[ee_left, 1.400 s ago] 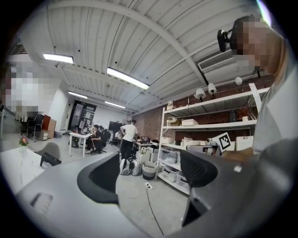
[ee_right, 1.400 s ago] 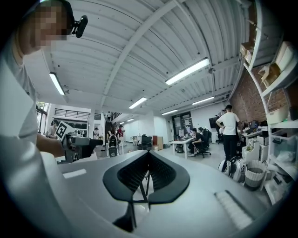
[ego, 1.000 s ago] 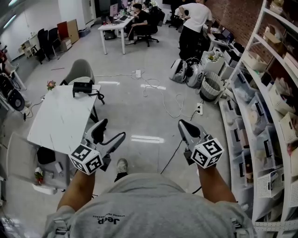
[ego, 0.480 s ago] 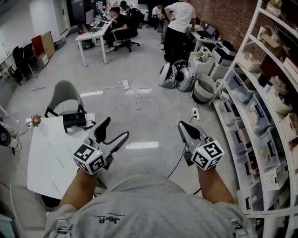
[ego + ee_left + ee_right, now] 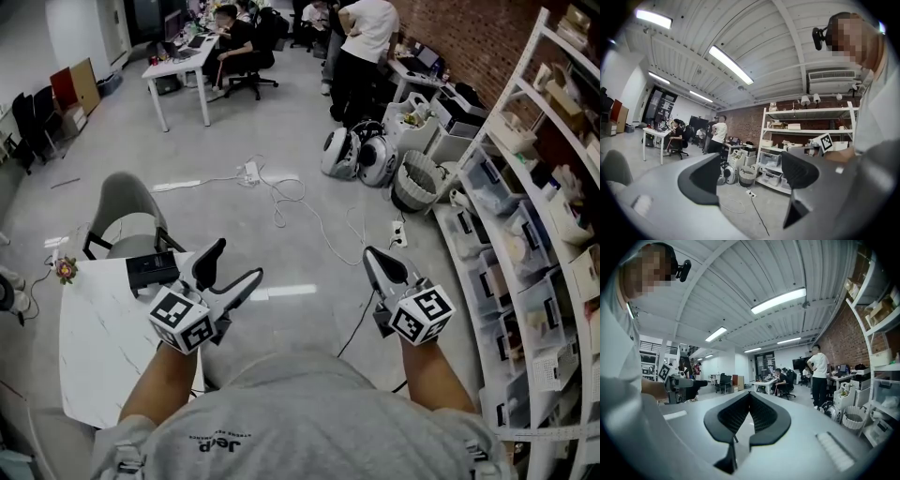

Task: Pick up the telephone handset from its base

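Standing person: holds a gripper in each hand, both out in front, forearms bare.
Left gripper (image 5: 234, 261): released, jaws wide apart with nothing between them; in the head view it shows at the table's far right corner.
Right gripper (image 5: 372, 255): clenched, pads pressed together on nothing; well right of the table, over the floor.
Phone (image 5: 152, 270): black, on the table's far edge, just left of the left gripper and touched by neither gripper; too small to tell how the handset lies on its base.
Table (image 5: 98, 347): white top, at near left.
Chair (image 5: 125, 202): grey, just beyond the table's far edge.
Flower (image 5: 66, 270): small, beside the table's far left corner.
Cable (image 5: 300, 202): white loops on the grey floor, far centre.
Shelves (image 5: 539, 234): white, along the right, filled with bins and boxes.
Far end: people seated at a desk (image 5: 178, 64); one stands in a white shirt (image 5: 364, 33).
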